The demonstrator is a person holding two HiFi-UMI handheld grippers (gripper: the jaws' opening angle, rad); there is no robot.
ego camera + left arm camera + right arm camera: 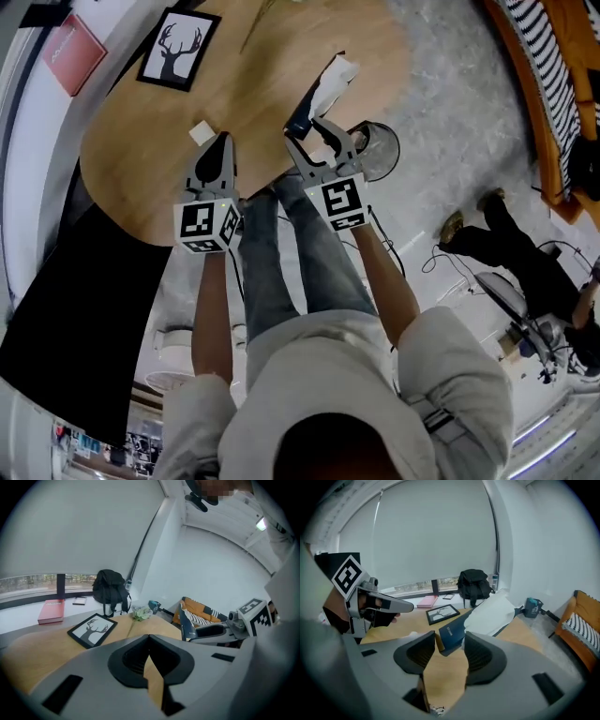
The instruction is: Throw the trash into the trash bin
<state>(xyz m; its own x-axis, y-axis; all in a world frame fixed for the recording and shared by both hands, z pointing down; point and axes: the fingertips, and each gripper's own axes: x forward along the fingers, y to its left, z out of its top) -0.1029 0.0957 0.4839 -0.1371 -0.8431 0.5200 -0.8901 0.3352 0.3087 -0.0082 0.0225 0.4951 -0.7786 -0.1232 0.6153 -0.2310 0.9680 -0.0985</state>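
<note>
The trash is a dark blue packet (302,112) with crumpled white paper (334,77) sticking out of it. My right gripper (311,133) is shut on it and holds it above the wooden table's (281,56) near right edge. In the right gripper view the blue packet (452,637) sits between the pads, with the white paper (492,613) fanning out beyond. A round trash bin (379,150) stands on the floor just right of that gripper. My left gripper (218,155) hovers over the table's near edge, shut and holding nothing; its closed fingertips (148,645) meet. A small white scrap (202,132) lies just ahead of it.
A framed deer picture (178,47) lies at the table's far left, with a red book (73,52) on the ledge beyond. A black backpack (110,592) and a green bundle (139,614) sit at the far end. A person (497,239) and an orange sofa (548,84) are to the right.
</note>
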